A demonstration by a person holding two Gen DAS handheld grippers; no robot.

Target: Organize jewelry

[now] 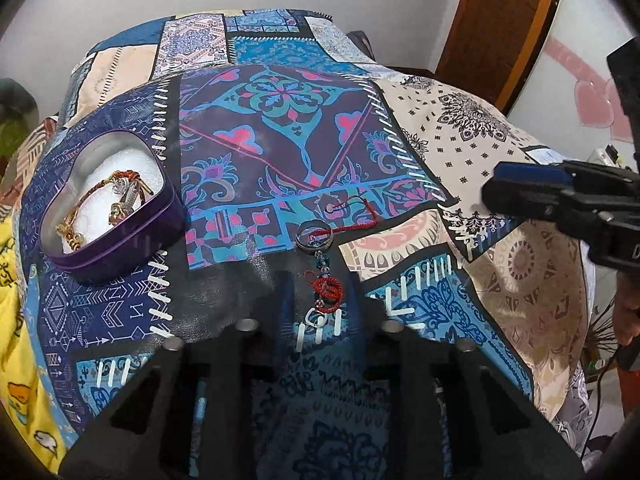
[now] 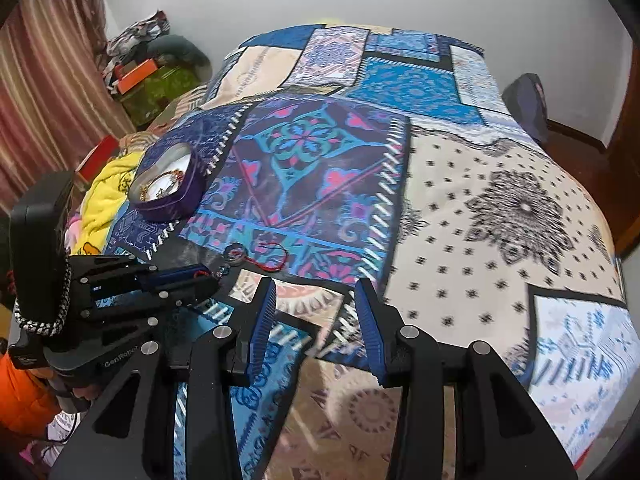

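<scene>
A purple tin (image 1: 116, 236) with white foam holds gold chains and a red cord (image 1: 120, 196); it also shows in the right wrist view (image 2: 170, 184). A round pendant on a red cord (image 1: 314, 238) lies on the patchwork bedspread, its red knot and ring (image 1: 326, 292) between my left gripper's blurred fingers. My left gripper (image 1: 320, 300) is open around that end, also seen from the side (image 2: 200, 276). My right gripper (image 2: 316, 320) is open and empty above the bedspread, right of the pendant (image 2: 236, 256).
The patchwork bedspread (image 2: 460, 208) covers the bed. A yellow blanket (image 2: 108, 196) lies at the left edge. Boxes and bags (image 2: 140, 72) stand by a striped curtain. A wooden door (image 1: 496, 28) is at the far right.
</scene>
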